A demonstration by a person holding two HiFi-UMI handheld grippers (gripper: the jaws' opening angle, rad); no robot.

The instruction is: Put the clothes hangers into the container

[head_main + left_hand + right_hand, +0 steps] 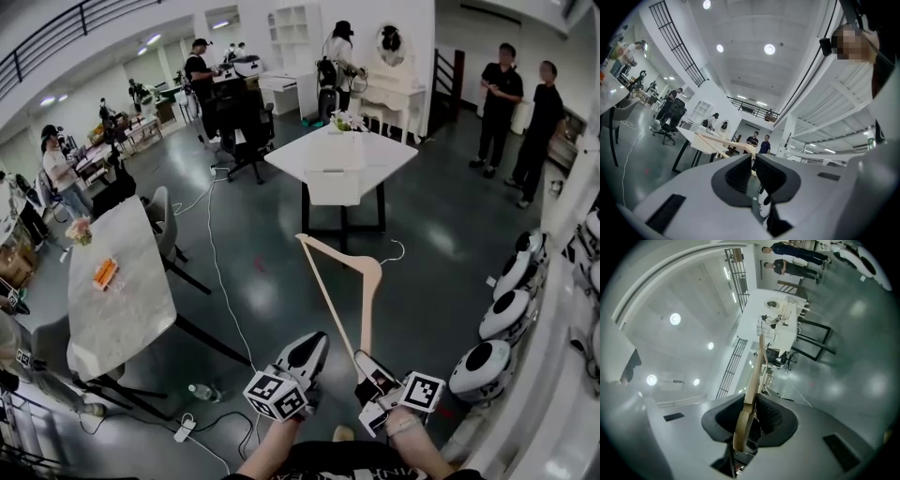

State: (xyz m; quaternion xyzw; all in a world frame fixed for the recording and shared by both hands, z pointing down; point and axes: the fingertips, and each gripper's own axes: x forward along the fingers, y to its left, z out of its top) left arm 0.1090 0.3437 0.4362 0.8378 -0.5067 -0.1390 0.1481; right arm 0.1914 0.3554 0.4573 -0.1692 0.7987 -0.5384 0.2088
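Observation:
A pale wooden clothes hanger (361, 295) sticks up and away from my right gripper (368, 364), which is shut on one end of it, low in the head view. In the right gripper view the hanger (752, 385) runs edge-on between the dark pads (771, 416). My left gripper (314, 345) is just left of it, shut with nothing between its jaws; in its own view the hanger (719, 139) shows beyond the left gripper (753, 165). Ahead stands a white table (375, 155) with a white box (333, 186) at its near edge.
A marble table (117, 291) with chairs is at the left, with cables (220, 272) and a water bottle (202, 392) on the floor nearby. White rounded robots (506, 314) line the right side. Two people (497, 103) stand at the far right, others work at the back.

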